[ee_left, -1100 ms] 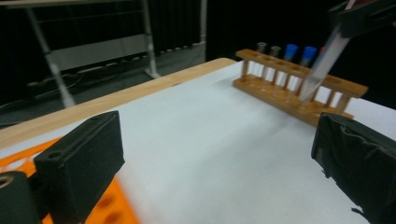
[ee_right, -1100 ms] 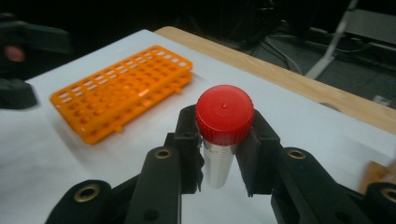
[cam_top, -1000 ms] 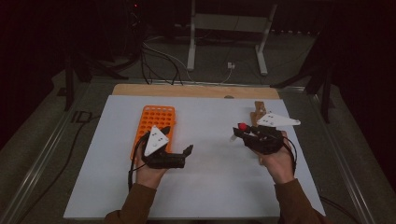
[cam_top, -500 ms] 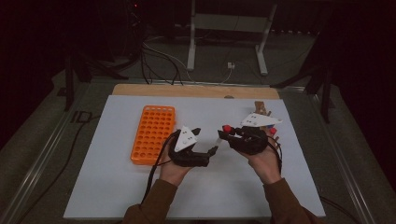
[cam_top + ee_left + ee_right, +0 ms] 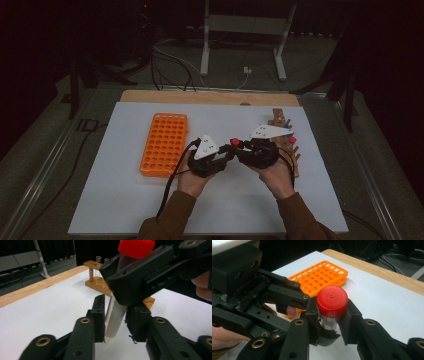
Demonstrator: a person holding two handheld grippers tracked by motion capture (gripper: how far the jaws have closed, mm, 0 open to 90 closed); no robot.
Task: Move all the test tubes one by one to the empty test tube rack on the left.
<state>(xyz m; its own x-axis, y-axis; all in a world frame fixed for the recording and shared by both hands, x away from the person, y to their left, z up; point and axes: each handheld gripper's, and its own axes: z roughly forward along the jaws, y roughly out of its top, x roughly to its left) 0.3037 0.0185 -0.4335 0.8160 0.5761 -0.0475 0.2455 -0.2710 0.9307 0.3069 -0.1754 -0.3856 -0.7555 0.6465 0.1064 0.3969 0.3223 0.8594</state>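
Note:
A clear tube with a red cap (image 5: 332, 301) stands upright between both grippers over the middle of the white mat. My right gripper (image 5: 331, 320) is shut on it just under the cap. My left gripper (image 5: 116, 320) is shut on the tube (image 5: 115, 322) lower down, near its pointed tip. In the high view the left gripper (image 5: 227, 152) and right gripper (image 5: 242, 147) meet nose to nose, with the red cap (image 5: 234, 143) between them. The tube's tip hangs a little above the mat.
An orange tube rack (image 5: 165, 145) with several bare holes lies left of the hands. A wooden rack (image 5: 294, 155) stands at the right with a red-capped tube (image 5: 292, 141) and glass tubes (image 5: 98, 261). The white mat (image 5: 125, 200) covers the table.
The left gripper moved right from beside the orange rack to the mat's middle. The right gripper came left with the tube, and the left jaws now hold its lower part.

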